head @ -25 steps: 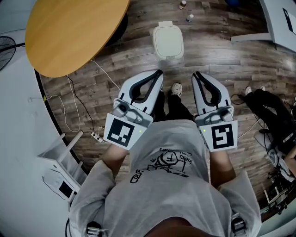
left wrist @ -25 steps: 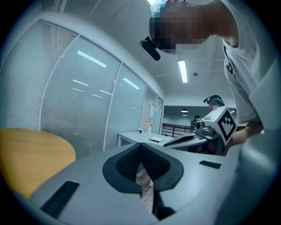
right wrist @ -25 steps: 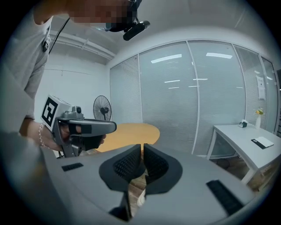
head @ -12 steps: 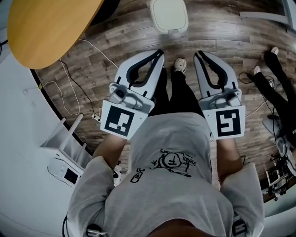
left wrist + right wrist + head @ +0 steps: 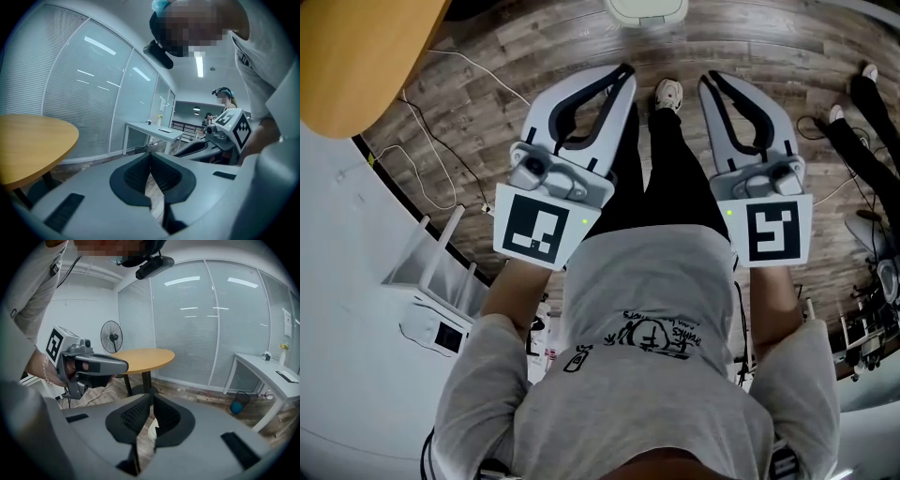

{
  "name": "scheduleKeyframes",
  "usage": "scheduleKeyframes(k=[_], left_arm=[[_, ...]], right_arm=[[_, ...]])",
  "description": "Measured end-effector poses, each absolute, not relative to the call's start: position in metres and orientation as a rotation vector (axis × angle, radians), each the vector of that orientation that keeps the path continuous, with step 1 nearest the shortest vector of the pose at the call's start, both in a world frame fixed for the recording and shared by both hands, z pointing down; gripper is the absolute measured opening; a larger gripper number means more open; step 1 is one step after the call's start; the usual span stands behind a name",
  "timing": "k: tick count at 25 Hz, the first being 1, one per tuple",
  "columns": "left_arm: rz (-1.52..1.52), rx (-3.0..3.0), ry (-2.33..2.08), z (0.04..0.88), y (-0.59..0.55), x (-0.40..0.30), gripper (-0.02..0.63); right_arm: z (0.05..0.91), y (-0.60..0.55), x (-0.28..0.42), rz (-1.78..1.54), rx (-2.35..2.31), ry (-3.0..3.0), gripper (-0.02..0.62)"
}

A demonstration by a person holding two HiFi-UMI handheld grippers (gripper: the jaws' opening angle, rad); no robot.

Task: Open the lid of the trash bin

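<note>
I hold the left tongs (image 5: 624, 68) and right tongs (image 5: 705, 79) side by side, both clenched on nothing, the trash bin (image 5: 645, 9) well ahead

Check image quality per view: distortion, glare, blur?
Head view: evenly lit and sharp, edges bowed, bin cropped at the top edge. Left gripper view: strong fisheye, dark corners, ceiling lights mirrored in the glass wall, mosaic patch up top. Right gripper view: same fisheye and vignette, light strips reflected on the glass panels, table in focus.
</note>
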State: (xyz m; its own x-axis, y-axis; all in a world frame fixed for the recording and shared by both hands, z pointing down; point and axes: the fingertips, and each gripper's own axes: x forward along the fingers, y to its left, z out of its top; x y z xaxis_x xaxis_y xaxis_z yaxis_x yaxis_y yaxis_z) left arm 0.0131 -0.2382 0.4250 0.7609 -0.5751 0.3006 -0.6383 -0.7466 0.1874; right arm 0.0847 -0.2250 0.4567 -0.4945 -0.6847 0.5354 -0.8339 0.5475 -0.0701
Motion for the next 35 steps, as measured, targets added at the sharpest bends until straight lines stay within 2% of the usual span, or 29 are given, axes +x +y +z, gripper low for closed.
scheduleKeyframes(k=[13, 35], left_arm=[[0.381, 2.668, -0.894, 0.510, -0.239, 0.024, 0.018], [0.514, 2.668, -0.845, 0.651, -0.247, 0.032, 0.018]], right_arm=[[0.543, -0.226, 0.080, 0.437, 1.150, -2.269, 0.031], [0.698, -0.234, 0.070, 0.191, 0.916, -2.124, 0.032]])
